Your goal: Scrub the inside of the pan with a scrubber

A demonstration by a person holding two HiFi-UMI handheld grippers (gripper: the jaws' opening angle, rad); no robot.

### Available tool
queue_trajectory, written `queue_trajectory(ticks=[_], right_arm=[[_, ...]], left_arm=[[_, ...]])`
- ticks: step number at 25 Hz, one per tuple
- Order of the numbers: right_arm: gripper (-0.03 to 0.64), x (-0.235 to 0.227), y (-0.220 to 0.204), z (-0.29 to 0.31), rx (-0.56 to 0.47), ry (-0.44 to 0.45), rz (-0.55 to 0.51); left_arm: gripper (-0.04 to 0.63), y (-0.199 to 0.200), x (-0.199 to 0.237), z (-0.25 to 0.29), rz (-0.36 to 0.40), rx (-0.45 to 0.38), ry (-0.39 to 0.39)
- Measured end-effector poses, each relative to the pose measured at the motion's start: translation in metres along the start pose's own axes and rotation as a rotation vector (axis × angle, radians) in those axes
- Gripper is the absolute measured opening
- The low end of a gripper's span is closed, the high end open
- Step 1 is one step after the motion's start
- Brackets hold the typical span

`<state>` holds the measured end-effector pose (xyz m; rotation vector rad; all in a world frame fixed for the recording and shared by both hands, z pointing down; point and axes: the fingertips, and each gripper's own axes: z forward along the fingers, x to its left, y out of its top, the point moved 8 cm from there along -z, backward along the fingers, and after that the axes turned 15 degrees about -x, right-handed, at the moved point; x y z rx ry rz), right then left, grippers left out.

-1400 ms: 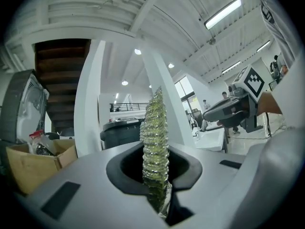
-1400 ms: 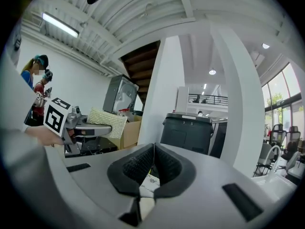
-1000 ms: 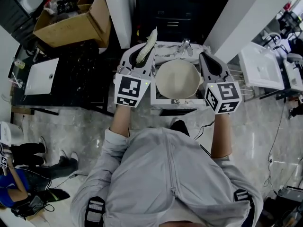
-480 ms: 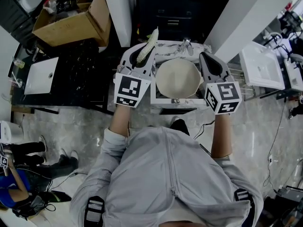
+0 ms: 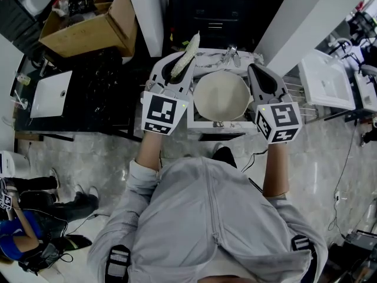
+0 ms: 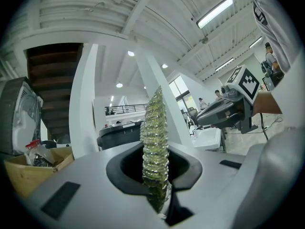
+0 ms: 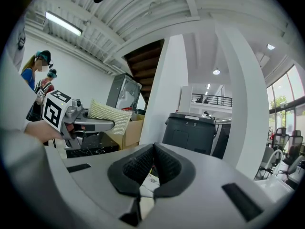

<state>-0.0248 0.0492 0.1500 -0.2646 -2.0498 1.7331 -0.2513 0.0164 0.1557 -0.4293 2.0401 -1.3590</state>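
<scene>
Left gripper view: the left gripper [image 6: 157,178] pinches the scrubber's [image 6: 155,137] lower edge; it looks soft and light, and will likely flex. The right gripper's [image 7: 151,168] jaws meet, empty. Between both grippers, the pan [image 5: 221,96] sits in the sink [image 5: 200,124], probably rigid and best steadied at its rim.

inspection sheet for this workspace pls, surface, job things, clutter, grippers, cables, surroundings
surface: white sink unit, metal faucet at its back
job's things: pale round pan sits open side up in the sink; yellow-green mesh scrubber is left of the pan, not in it
clutter: open brown cardboard box with things inside, far left
grippers: left gripper shut on the scrubber; right gripper shut, empty
cables: thin dark cable on the floor, right
surroundings: grey marbled floor; another person at lower left
</scene>
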Motion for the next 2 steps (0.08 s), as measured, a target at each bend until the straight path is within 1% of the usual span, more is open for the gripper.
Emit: queue_trajectory(ticks=[2], right_arm=[[0.034, -0.0014, -0.0006, 0.0001, 0.001, 0.001, 0.002]], left_arm=[[0.069, 0.0005, -0.0005, 0.0020, -0.001, -0.001, -0.002]])
